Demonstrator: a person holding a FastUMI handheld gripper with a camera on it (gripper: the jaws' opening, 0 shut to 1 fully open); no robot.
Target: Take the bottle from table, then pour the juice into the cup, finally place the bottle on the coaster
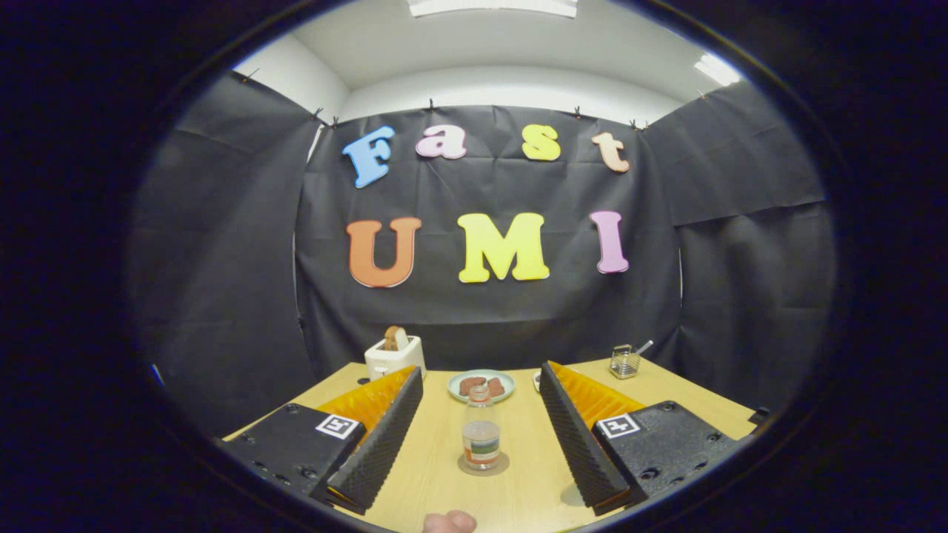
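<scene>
A small clear bottle (481,433) with a banded label and a little liquid in it stands upright on a round coaster (501,468) on the wooden table (437,474). It is between the two fingers of my gripper (481,376), with a wide gap on either side. The gripper is open and touches nothing. A small white object (536,380), possibly the cup, peeks out behind the right finger's tip; most of it is hidden.
Beyond the bottle lies a pale plate (453,385) with brown pieces on it. A white toaster (395,357) with a slice of bread stands at the back left. A wire holder (626,362) sits at the back right. A person's fingertip (449,522) shows at the near edge.
</scene>
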